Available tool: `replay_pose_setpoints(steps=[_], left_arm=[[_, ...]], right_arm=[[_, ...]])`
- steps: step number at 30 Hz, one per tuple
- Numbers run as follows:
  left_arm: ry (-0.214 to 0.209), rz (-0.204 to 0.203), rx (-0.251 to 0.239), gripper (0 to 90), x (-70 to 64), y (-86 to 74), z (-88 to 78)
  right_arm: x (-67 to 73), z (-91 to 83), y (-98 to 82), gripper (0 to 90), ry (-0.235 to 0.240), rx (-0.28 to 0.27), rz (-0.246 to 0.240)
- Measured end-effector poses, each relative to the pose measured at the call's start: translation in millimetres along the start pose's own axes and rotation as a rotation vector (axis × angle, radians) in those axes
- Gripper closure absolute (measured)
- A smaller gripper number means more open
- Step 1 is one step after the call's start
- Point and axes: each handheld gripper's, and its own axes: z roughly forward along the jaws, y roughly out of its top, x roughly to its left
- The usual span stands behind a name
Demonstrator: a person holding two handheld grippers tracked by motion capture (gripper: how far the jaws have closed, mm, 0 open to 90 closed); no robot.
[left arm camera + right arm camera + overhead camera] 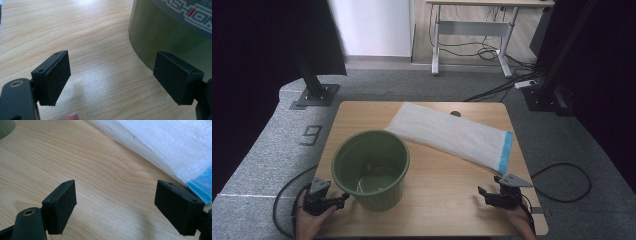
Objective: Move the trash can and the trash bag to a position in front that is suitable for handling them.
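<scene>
I am holding my left gripper (pixel 343 199) low at the near left edge of the wooden surface (pixel 447 185), just beside the green bin (pixel 371 169). Its jaws are standing wide apart with nothing between them; in the left gripper view I am seeing bare wood in the gap, and the bin's green wall (pixel 165 42) is curving past the right-hand jaw, close to it, though I cannot tell whether they are touching. A grey band with white lettering (pixel 192 12) is running around the bin higher up.

The bin is standing upright on the near left part of the surface, its mouth open to the high view. Inside, I am seeing the smooth green wall and a shiny floor catching the light; I cannot make out anything lying in it.

My right gripper (pixel 484 195) is sitting at the near right edge of the surface, well apart from the bin. Its jaws are also spread wide and gripping nothing; wood is showing between them in the right gripper view.

The white plastic bag (pixel 447 132) is lying flat beyond both grippers, running slantwise from the far middle of the surface toward the right edge, with a blue strip (pixel 505 152) at its nearer end. Its far left corner is lying just behind the bin's rim. In the right gripper view the bag (pixel 165 142) is lying just beyond my right-hand jaw, the blue strip (pixel 200 187) nearest to it, not between the jaws.
</scene>
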Motion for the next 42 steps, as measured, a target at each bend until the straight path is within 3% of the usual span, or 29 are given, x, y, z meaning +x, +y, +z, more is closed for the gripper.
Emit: replay_pose_setpoints(steps=[7, 13, 14, 15, 16, 17, 20, 21, 24, 35, 42], left_arm=[[-0.009, 0.011, -0.022, 14.5, -0.7, 0.1, -6.2], [-0.075, 0.081, -0.041, 14.6, -7.0, -1.4, -18.4], [-0.106, 0.106, -0.05, 14.6, -11.1, -1.2, -23.5], [-0.106, 0.106, -0.05, 14.6, -11.1, -1.2, -23.5], [-0.149, 0.122, -0.067, 14.5, -15.1, 0.2, -27.8], [-0.149, 0.122, -0.067, 14.4, -15.1, 0.2, -27.8], [-0.247, 0.173, -0.105, 14.1, -28.5, 8.4, -34.0], [-0.247, 0.173, -0.105, 14.1, -28.5, 8.4, -34.0], [-0.318, 0.214, -0.108, 12.4, -40.9, 16.4, -29.7], [-0.343, 0.226, -0.11, 12.4, -48.4, 28.6, -14.3], [-0.381, 0.242, -0.107, 13.4, -61.8, 50.2, 8.4]], right_arm=[[-1.7, -1.9, -0.8, 17.2, 0.0, 0.005, -0.006], [-3.2, -0.5, 0.9, 18.0, 0.002, 0.005, -0.007], [-3.2, 0.2, 1.7, 18.0, 0.003, 0.002, -0.008], [-3.2, 0.2, 1.7, 18.0, 0.003, 0.002, -0.008], [-3.0, 1.8, 3.1, 18.0, 0.006, 0.001, -0.01], [-3.0, 1.8, 3.1, 18.0, 0.006, 0.001, -0.01], [-1.6, 5.0, 5.2, 18.0, 0.018, 0.006, -0.019], [-1.2, 5.2, 5.6, 18.0, 0.019, 0.005, -0.021], [-0.2, 6.8, 8.3, 18.3, 0.032, -0.003, -0.018], [10.1, 13.9, 10.0, 18.4, 0.042, 0.021, -0.04], [12.0, 9.0, 6.2, 18.4, 0.056, 0.022, -0.065]])
